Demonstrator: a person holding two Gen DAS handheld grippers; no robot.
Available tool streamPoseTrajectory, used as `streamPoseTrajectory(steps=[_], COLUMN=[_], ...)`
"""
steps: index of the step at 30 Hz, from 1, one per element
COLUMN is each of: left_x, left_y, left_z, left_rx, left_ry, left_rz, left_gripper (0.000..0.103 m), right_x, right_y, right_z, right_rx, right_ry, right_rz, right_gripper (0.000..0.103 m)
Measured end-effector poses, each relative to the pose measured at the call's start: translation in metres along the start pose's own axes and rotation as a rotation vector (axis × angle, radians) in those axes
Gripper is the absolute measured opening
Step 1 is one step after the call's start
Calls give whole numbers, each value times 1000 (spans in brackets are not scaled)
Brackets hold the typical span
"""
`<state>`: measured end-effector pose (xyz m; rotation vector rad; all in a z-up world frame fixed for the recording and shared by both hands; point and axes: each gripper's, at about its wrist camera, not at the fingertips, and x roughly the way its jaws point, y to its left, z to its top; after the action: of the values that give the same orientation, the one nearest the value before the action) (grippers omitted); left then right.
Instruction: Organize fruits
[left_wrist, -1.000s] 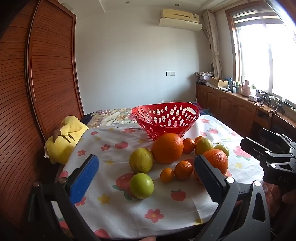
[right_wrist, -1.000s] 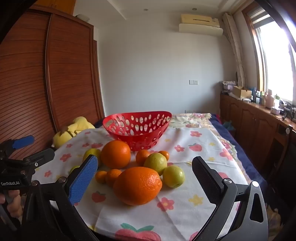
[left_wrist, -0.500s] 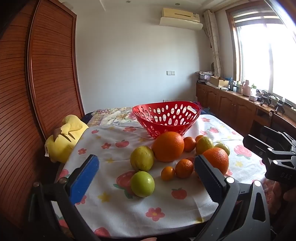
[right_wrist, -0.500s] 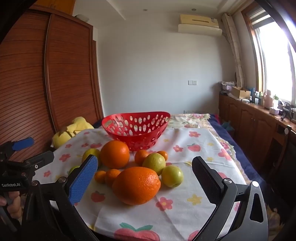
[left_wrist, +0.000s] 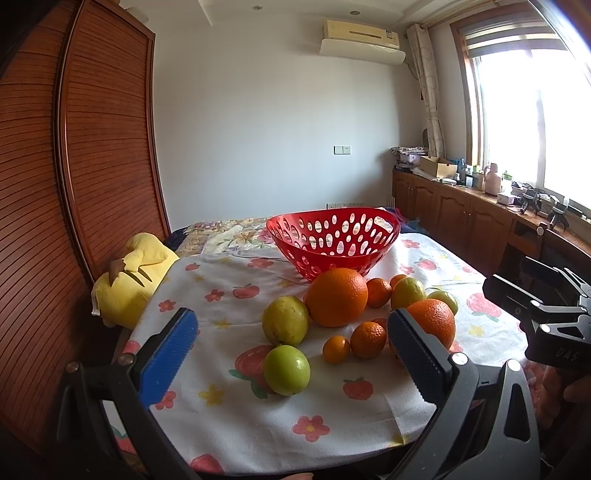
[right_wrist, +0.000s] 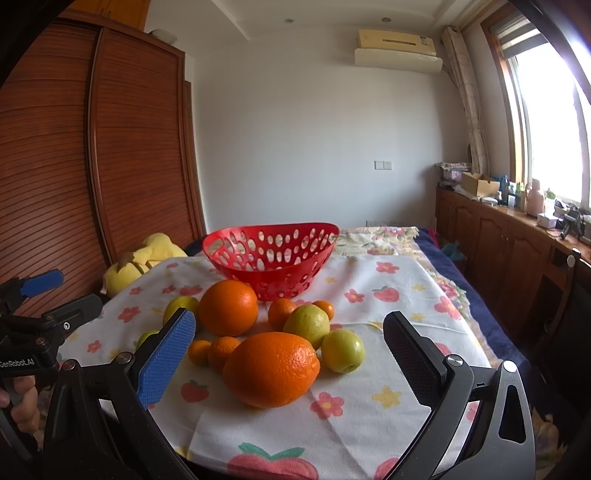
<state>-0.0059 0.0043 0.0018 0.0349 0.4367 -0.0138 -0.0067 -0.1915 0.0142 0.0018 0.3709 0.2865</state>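
Ahead, fruit lies loose before the red basket; a big orange sits between the wide-open, empty right claw; left claw likewise gapes empty around a green apple; far small oranges partly hidden.

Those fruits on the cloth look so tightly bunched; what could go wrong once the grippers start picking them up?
The big orange sits against small tangerines and a green apple; grabbing it may send them rolling. The green fruit near the cloth's front edge could roll off. The light red basket might slide if bumped.
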Motion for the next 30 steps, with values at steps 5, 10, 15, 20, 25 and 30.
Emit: streamPoseTrajectory(steps=[5,10,15,20,25,30], left_x=[0,0,0,0,0,0], left_y=[0,0,0,0,0,-1], left_z=[0,0,1,1,0,0], left_rx=[1,0,1,1,0,2], left_ry=[-1,-2,-3,-2,-1,-2], left_rz=[-1,0,1,0,0,0], left_gripper=[103,103,103,103,103,103], right_x=[0,-1,-1,-1,-1,-2], right_y=[1,-1,1,0,0,0], right_z=[0,1,1,1,1,1], right_rx=[2,1,0,0,0,0], right_ry=[-3,-4,-4,-5,-6,-7], right_rz=[-4,-7,-7,-8,-7,-7], right_gripper=[103,103,103,103,103,103])
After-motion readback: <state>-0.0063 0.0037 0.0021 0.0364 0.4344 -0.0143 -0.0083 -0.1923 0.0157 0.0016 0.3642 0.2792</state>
